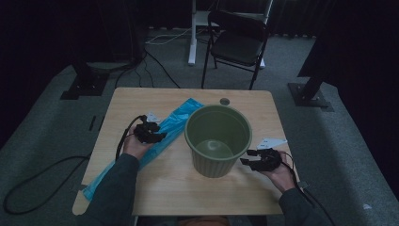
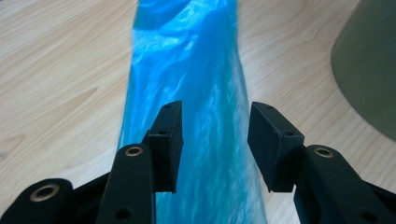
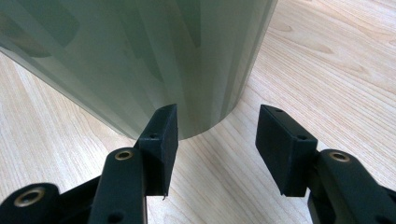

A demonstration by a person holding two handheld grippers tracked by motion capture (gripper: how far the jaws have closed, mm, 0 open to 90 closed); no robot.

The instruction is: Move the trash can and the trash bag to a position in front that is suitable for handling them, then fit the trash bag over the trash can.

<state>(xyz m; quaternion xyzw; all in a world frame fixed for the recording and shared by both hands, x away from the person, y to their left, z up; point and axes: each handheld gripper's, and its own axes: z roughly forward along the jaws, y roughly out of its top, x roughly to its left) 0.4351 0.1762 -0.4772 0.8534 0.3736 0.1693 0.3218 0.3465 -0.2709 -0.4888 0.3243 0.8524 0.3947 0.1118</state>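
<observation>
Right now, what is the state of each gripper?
Left gripper: open above the blue bag.
Right gripper: open, empty, beside the green bin.

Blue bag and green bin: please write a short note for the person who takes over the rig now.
Left tongs: open above the blue bag, not gripping it.
Right tongs: open, at the base of the green bin, holding nothing.
Things: the bag lies flat and long on the table, left of the bin; the bin stands upright, empty.
Done: nothing visible yet.
Left: probably pick up the bag, open it, line the bin.
</observation>
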